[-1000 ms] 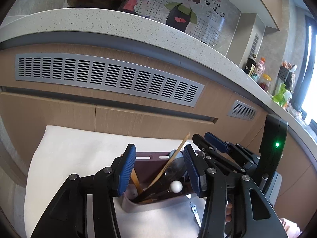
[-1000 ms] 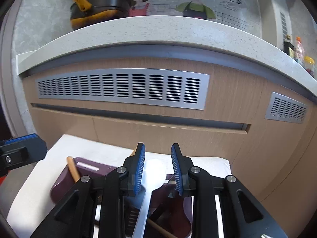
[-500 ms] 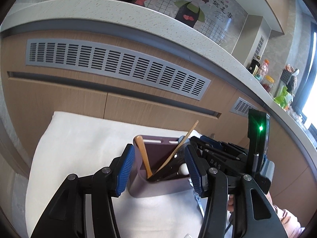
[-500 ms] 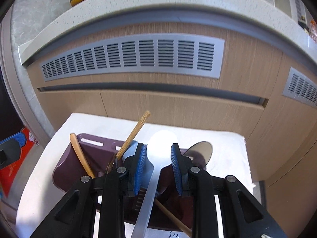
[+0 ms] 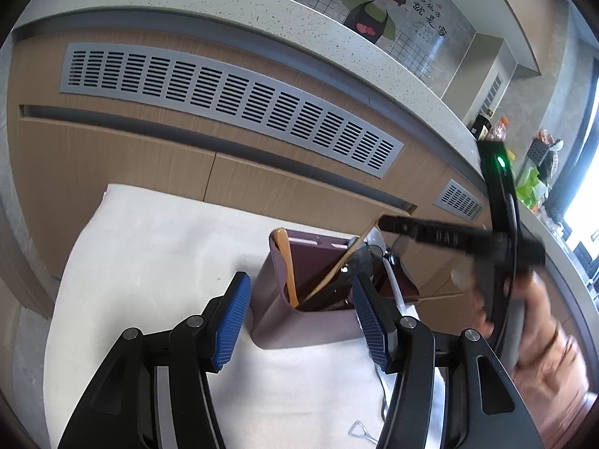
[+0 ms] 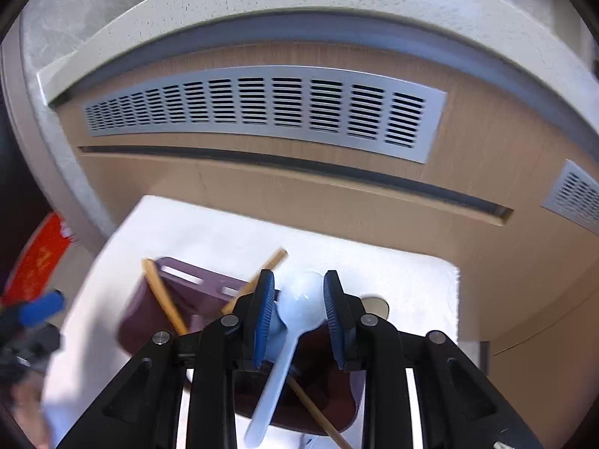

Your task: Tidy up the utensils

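**Over the purple holder, a white spoon is on its way in**

Between the blue pads of the right gripper (image 6: 298, 318) sits a white plastic spoon (image 6: 295, 310). The jaws are only a little way apart. The spoon's bowl fills the gap, but I cannot tell for sure if the pads press on it. Its handle points back toward the camera, and the bowl hangs over the far edge of the purple utensil holder (image 6: 161, 307).

The left gripper (image 5: 299, 321) is about half open and its jaws are opening. The near left corner of the holder (image 5: 299, 321) stands between its pads, but the pads do not seem to touch it. It holds nothing.

Inside the holder some things already stand up: a wooden spoon (image 5: 286, 262) on the left, a thin wooden chopstick (image 5: 346, 258) leaning to the right, and a dark ladle (image 5: 361, 258) behind it. So a good part of the job looks done.

The holder stands on a white cloth (image 5: 149, 262) near the wooden cabinet. A small metal thing (image 5: 361, 432) lies on the cloth, near the camera. I think it still has to go in, and the white spoon too.
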The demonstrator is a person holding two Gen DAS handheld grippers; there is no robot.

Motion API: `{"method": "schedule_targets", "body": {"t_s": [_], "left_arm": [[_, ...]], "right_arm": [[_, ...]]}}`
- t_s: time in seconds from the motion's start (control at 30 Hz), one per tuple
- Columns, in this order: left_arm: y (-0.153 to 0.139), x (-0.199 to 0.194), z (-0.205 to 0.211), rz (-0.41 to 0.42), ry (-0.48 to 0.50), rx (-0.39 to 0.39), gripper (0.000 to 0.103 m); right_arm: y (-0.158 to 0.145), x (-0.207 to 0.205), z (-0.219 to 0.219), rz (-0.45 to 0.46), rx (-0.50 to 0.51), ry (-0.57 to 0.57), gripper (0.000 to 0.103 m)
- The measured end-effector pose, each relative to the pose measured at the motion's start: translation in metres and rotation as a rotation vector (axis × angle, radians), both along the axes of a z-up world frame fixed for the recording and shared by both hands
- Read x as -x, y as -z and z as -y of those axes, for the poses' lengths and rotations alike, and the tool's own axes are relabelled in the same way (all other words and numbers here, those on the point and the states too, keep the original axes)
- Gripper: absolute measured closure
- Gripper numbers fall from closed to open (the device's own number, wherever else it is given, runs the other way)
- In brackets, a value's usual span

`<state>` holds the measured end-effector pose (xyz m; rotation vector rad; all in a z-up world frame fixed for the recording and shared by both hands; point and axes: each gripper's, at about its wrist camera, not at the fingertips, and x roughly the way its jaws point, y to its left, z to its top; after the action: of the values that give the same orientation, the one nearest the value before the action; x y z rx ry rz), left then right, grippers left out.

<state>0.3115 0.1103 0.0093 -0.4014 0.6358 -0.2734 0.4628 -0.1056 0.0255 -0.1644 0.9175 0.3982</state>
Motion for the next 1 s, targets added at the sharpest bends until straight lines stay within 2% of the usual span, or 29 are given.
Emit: {"method": "schedule_targets", "body": {"t_s": [0.07,0.17,0.23,0.3,0.4,0.47,0.5,0.6,0.63,0.67,0.83,0.93,1.0], "left_arm": [[0.001,0.003,0.001,-0.017,0.012,-0.002,0.044],[0.007,0.01,0.008,-0.042,0.032,-0.037,0.041],[0.011,0.015,0.013,-0.055,0.05,-0.057,0.038],[0.016,0.021,0.018,-0.07,0.068,-0.083,0.038],[0.02,0.024,0.023,-0.078,0.084,-0.111,0.037],[0.021,0.025,0.023,-0.086,0.082,-0.117,0.037],[0.022,0.024,0.023,-0.09,0.08,-0.116,0.036],[0.024,0.022,0.023,-0.102,0.077,-0.114,0.036],[0.024,0.022,0.024,-0.105,0.075,-0.115,0.036],[0.025,0.021,0.025,-0.111,0.075,-0.115,0.036],[0.027,0.02,0.028,-0.135,0.089,-0.103,0.036],[0.028,0.022,0.032,-0.149,0.1,-0.129,0.036],[0.03,0.022,0.034,-0.159,0.105,-0.145,0.036]], "right_arm": [[0.0,-0.013,-0.004,-0.065,0.039,-0.036,0.076],[0.005,-0.029,-0.014,-0.084,0.14,-0.05,0.071],[0.012,-0.039,-0.017,-0.098,0.189,-0.03,0.061],[0.021,-0.047,-0.017,-0.139,0.185,-0.03,0.056],[0.031,-0.053,-0.013,-0.203,0.131,-0.034,0.056],[0.032,-0.051,-0.012,-0.205,0.128,-0.048,0.062],[0.029,-0.047,-0.012,-0.195,0.135,-0.062,0.073],[0.014,-0.029,-0.012,-0.126,0.146,-0.088,0.077],[0.007,-0.024,-0.011,-0.11,0.132,-0.089,0.083],[-0.001,-0.019,-0.007,-0.092,0.107,-0.079,0.101],[-0.046,0.016,0.011,0.082,0.005,-0.042,0.1],[-0.048,0.034,0.019,0.051,-0.04,-0.087,0.099],[-0.044,0.049,0.024,0.041,-0.012,-0.116,0.099]]}}
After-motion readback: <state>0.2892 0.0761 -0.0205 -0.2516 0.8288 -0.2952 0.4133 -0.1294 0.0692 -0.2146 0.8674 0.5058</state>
